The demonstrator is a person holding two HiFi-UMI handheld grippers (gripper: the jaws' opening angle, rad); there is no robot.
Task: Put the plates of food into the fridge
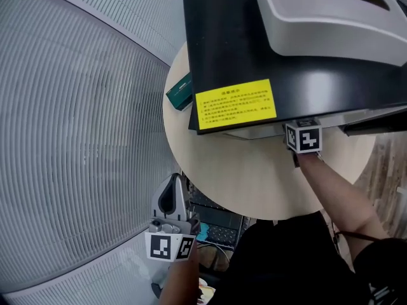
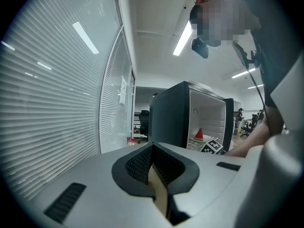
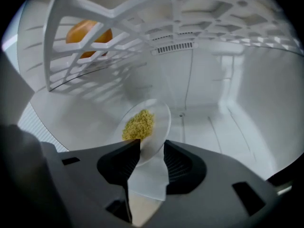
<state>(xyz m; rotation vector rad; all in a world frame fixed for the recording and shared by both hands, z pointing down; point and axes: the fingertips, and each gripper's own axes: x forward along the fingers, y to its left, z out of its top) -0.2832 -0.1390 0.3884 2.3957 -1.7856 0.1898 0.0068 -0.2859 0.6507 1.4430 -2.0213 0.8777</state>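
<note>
Right gripper point(image 3: 152, 148), lower centre of its own view: jaws spread, with the rim of a clear plate point(image 3: 159, 122) standing between them and the pads apparently not pressing it. Yellow grainy food point(image 3: 138, 124) is heaped on the plate, which lies inside the fridge point(image 3: 256, 80), over its white floor point(image 3: 223, 127); whether it rests fully flat cannot be told. Beyond, upper left, an orange fruit point(image 3: 88, 37) shows through the white slatted shelf point(image 3: 142, 13). Left gripper point(image 2: 153, 164), jaws pressed together and empty, waits outside the fridge. Risk: a skewed withdrawal could let a jaw catch the rim, dragging or tipping the plate and spilling the food.
</note>
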